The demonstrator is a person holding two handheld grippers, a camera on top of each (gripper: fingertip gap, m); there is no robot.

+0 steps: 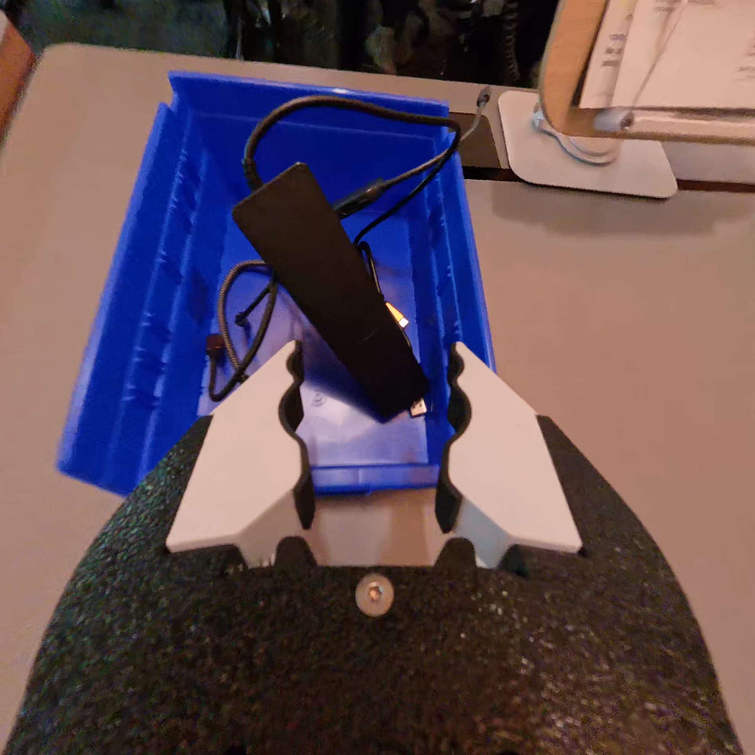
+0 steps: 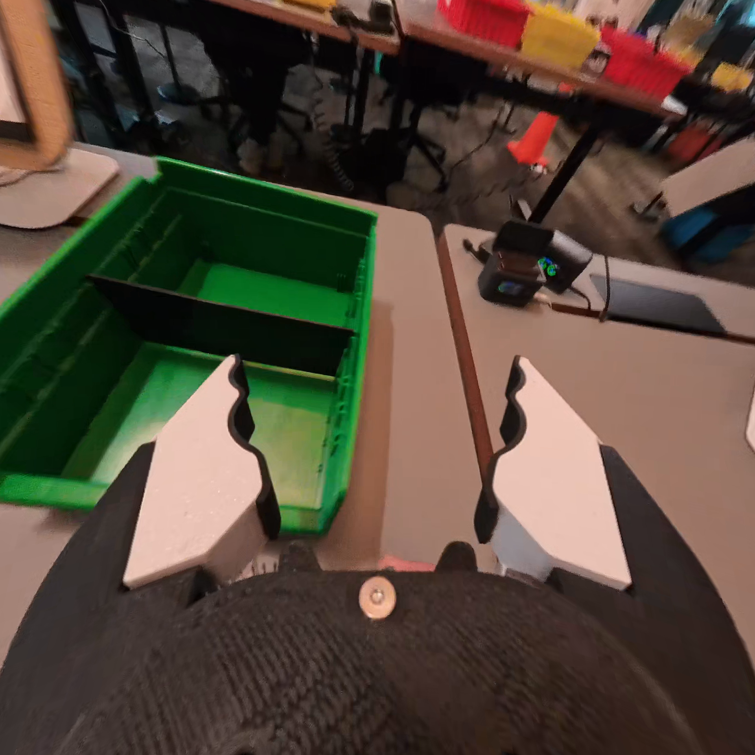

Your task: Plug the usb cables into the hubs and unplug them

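In the left wrist view your left tool (image 1: 374, 347) hangs spread and empty over the blue bin (image 1: 122, 327), so close squarely on the black hub (image 1: 327, 286) at twelve o'clock among its cables (image 1: 351, 107), while in the right wrist view your right tool (image 2: 376, 359) gapes empty, green bin (image 2: 61, 327) at ten o'clock.

No writing here can be read. A white sheet (image 1: 670, 53) leaning on a stand behind the blue bin (image 1: 122, 327) carries dark printed lines, all blurred. Right of the green bin (image 2: 351, 367), a small black device (image 2: 531, 265) shows glowing green and blue marks on its display, too smeared to make out.
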